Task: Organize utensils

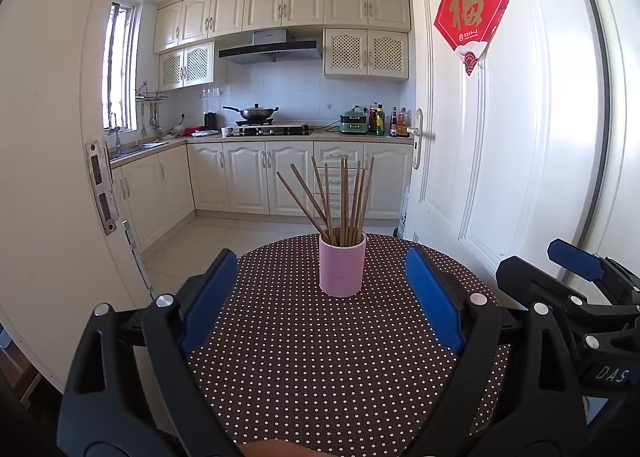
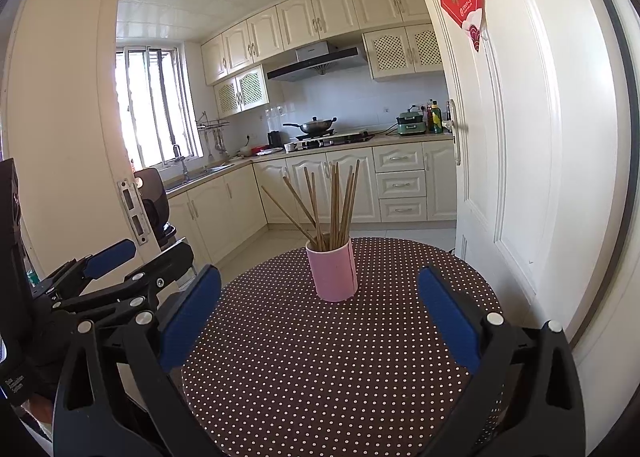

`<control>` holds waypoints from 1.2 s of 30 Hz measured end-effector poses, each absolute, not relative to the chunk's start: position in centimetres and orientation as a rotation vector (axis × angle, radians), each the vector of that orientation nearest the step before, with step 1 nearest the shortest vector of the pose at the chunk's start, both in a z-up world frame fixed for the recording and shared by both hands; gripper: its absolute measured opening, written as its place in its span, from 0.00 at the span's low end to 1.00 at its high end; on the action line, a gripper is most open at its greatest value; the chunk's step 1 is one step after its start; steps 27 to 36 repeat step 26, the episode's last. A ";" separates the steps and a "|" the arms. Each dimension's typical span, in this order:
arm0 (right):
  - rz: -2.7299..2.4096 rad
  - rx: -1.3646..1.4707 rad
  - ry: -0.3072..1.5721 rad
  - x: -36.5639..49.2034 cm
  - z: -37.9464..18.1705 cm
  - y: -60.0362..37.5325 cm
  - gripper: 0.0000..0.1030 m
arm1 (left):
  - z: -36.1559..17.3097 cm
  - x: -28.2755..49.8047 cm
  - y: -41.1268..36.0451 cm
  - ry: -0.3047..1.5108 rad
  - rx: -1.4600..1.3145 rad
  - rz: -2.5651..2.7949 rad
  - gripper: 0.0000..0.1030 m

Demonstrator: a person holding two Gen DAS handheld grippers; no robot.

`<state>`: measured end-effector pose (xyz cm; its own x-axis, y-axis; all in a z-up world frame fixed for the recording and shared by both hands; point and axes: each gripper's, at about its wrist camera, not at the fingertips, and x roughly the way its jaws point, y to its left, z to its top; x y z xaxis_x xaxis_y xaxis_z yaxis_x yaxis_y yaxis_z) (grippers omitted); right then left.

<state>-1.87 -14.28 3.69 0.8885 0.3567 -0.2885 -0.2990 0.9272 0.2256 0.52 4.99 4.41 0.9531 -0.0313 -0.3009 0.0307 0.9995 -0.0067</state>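
A pink cup stands upright on a round table with a brown polka-dot cloth. Several brown wooden chopsticks stand in the cup, fanned out, some leaning left. My left gripper is open just short of the cup, its blue pads wide apart with nothing between them. My right gripper is also open and empty, at about the same distance from the cup. The two grippers sit side by side: the right gripper shows at the edge of the left wrist view, the left gripper at the edge of the right wrist view.
A white door with a red paper ornament stands open just right of the table. A white door frame rises on the left. Beyond lies a kitchen with cabinets, a counter and a wok on the stove.
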 end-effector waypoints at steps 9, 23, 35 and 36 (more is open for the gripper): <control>0.343 0.175 0.332 -2.1 3.8 -14.5 0.92 | 4.3 0.5 5.0 0.316 0.003 -0.039 0.83; 0.346 0.177 0.334 -2.1 3.6 -14.7 0.92 | 4.4 0.4 5.0 0.320 -0.001 -0.038 0.83; 0.347 0.178 0.333 -2.1 3.7 -14.8 0.92 | 4.4 0.3 4.9 0.318 0.000 -0.035 0.83; 0.347 0.178 0.333 -2.1 3.7 -14.8 0.92 | 4.4 0.3 4.9 0.318 0.000 -0.035 0.83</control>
